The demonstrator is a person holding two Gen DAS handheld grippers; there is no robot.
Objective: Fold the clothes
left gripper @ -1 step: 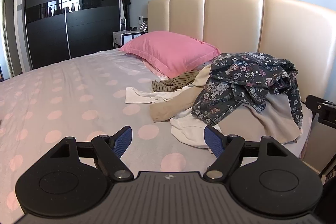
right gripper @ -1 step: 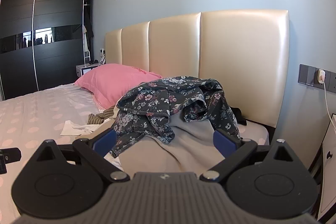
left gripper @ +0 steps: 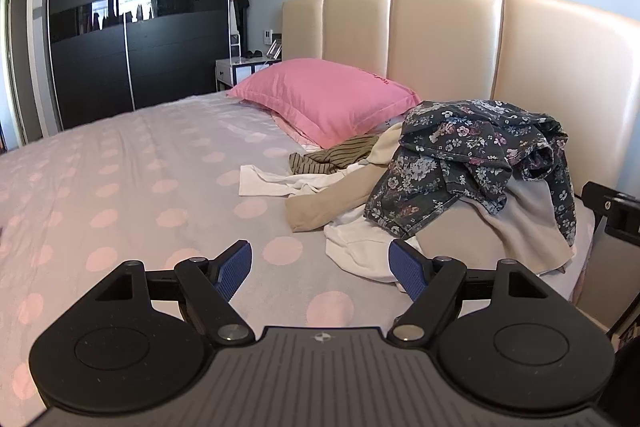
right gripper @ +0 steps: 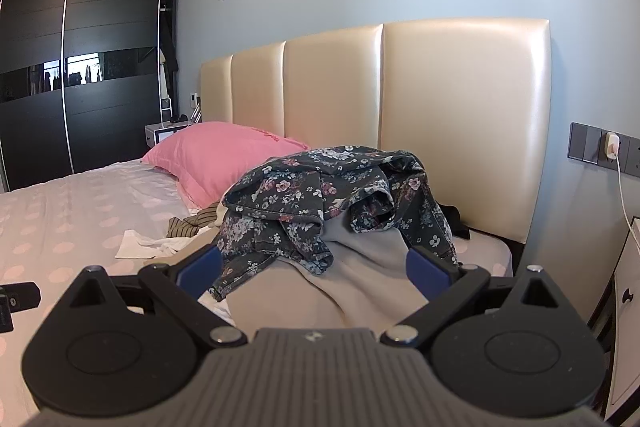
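Left wrist view: the left tongs are held apart above the dotted bed, gripping nothing. A heap of clothes is piled at the bed's head end, beside the pink pillow and against the headboard. The floral garment is draped crumpled on top; its long axis cannot be told. A beige sleeve is stretched leftward across the bed. The right tongs are likewise spread wide, empty, near the floral garment.
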